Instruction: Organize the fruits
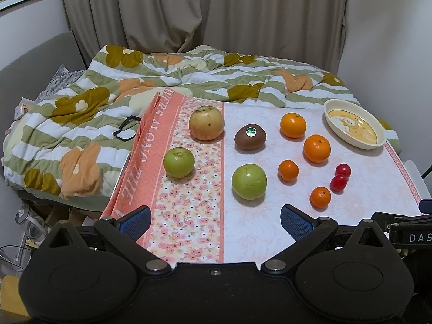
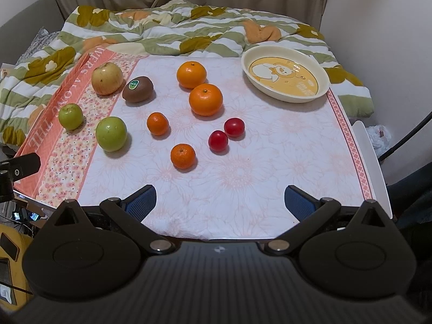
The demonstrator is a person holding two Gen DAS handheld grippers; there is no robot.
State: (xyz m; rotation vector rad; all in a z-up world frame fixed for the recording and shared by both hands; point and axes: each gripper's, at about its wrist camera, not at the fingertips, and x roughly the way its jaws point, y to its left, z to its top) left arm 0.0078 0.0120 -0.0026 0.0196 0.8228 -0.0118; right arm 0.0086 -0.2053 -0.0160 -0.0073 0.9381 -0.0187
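Fruits lie on a floral tablecloth (image 2: 243, 167). A yellow-red apple (image 1: 206, 122), a kiwi (image 1: 250, 136), two green apples (image 1: 178, 162) (image 1: 249, 181), two large oranges (image 1: 293, 125) (image 1: 317, 148), two small mandarins (image 1: 288, 170) (image 1: 320, 197) and two red tomatoes (image 1: 343, 170) (image 1: 338, 182). An empty cream dish (image 2: 286, 74) sits at the far right. My left gripper (image 1: 216, 218) is open, near the front edge, just short of the nearer green apple. My right gripper (image 2: 220, 201) is open and empty at the front edge, short of a mandarin (image 2: 182, 156).
A rumpled green-striped quilt (image 1: 162, 81) lies behind and left of the table. Black glasses (image 1: 125, 129) rest on it. The other gripper's body (image 1: 405, 229) shows at the right. Curtains (image 1: 202, 8) hang at the back. A white chair edge (image 2: 370, 162) stands at the right.
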